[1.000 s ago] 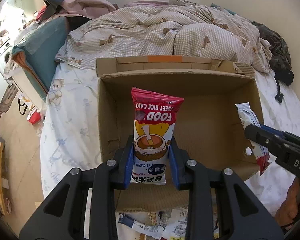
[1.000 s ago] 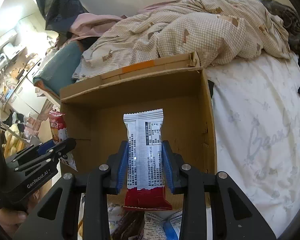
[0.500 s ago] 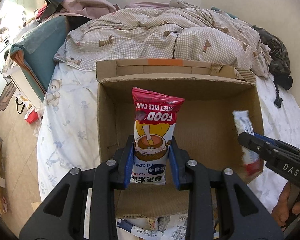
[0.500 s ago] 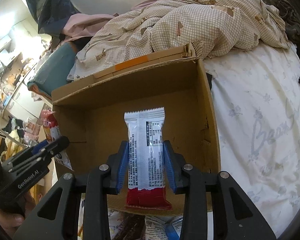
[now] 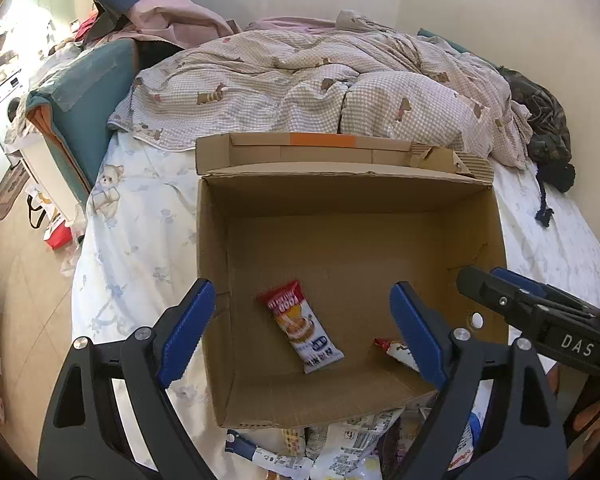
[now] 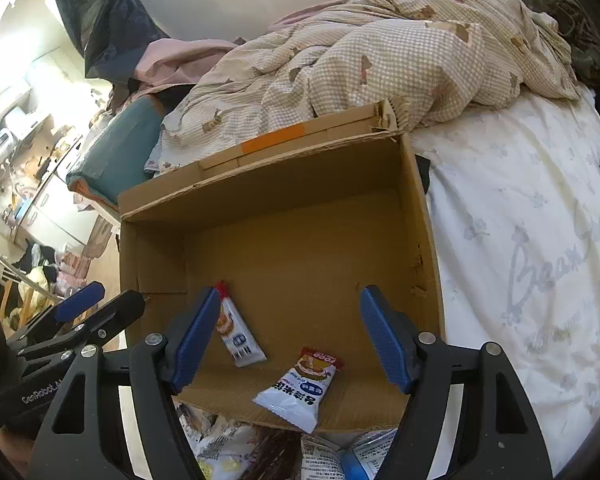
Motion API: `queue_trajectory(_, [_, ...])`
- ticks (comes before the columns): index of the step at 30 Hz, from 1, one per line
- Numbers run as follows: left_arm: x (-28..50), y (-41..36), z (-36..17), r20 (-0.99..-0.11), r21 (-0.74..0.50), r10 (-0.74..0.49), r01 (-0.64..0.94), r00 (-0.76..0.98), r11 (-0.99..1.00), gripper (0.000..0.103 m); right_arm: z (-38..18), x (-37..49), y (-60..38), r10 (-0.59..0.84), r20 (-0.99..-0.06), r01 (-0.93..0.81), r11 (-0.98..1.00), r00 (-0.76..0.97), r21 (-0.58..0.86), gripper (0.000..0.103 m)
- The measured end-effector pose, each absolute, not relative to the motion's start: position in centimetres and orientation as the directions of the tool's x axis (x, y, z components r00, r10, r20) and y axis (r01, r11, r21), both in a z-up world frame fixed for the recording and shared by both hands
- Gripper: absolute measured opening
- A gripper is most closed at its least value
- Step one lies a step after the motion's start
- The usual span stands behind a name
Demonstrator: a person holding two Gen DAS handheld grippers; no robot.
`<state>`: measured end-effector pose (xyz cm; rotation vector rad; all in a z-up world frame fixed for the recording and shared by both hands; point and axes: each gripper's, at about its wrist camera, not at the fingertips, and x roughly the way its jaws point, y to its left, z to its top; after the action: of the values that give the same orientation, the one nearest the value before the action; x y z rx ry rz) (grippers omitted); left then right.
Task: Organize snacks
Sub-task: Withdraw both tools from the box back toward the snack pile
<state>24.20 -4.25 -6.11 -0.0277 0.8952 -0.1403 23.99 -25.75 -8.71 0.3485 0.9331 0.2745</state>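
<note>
In the cardboard box (image 5: 352, 240) lie two snack packets (image 5: 301, 326) (both grippers empty).

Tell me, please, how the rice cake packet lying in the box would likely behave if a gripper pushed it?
The rice cake packet looks glossy, so it would probably slide across the box floor. It lies flat, so rolling or tipping seems unlikely. Its thin crimped film suggests that it is light and would crumple a little under a squeeze.

The left gripper (image 5: 300, 320) is held with its blue-padded fingers (image 5: 186, 330) spread wide, nothing between them. The right gripper (image 6: 288, 332) is likewise spread wide and empty, held close beside the left.
</note>
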Motion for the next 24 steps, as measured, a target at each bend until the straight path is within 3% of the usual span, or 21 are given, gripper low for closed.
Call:
queue_trajectory(20, [19.8,-1.9,-2.3,-0.691,-0.077,-0.127,0.103,0.712,0.992,0.087,-4.9,19.7,-27.3,0.377,-0.672,-0.067,0.896,0.638,0.440,0.076])
queue_trajectory(22, [19.0,-1.6,-1.9,-0.682,-0.081,-0.120,0.088,0.722,0.993,0.099,-4.4,18.9,-27.3,0.374,-0.667,-0.075,0.899,0.644,0.431,0.076])
queue_trajectory(24, [18.0,-0.9,-1.5,-0.670,-0.106,-0.118,0.062,0.733,0.992,0.102,-4.3,18.1,-27.3,0.366,-0.670,-0.074,0.903,0.646,0.422,0.076])
